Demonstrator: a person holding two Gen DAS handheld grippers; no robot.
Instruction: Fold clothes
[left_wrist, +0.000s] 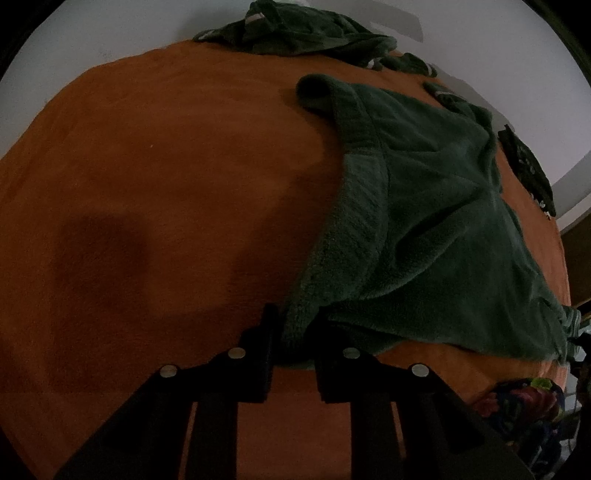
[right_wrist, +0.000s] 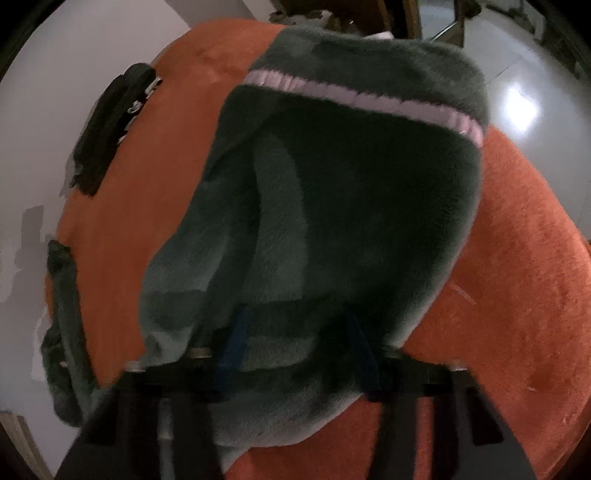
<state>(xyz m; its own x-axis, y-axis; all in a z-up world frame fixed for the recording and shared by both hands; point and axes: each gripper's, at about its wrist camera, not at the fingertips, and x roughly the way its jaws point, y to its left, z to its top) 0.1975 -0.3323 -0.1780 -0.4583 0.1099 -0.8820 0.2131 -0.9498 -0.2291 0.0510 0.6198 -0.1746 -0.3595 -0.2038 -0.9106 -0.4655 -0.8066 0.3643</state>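
An orange blanket (left_wrist: 155, 177) is covering the surface and filling most of both views. A brightly patterned, multicoloured item (left_wrist: 524, 402), possibly fabric, is showing at the lower right of the left wrist view. A glossy pale floor (right_wrist: 517, 107) is reflecting light at the upper right of the right wrist view.

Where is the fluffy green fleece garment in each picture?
Left wrist view: the fluffy green fleece garment spreads over the right half, its corner between the left hand-held gripper fingers.
Right wrist view: it fills the centre, pink stripe on top.
Shared landmark: the orange fuzzy blanket underneath.
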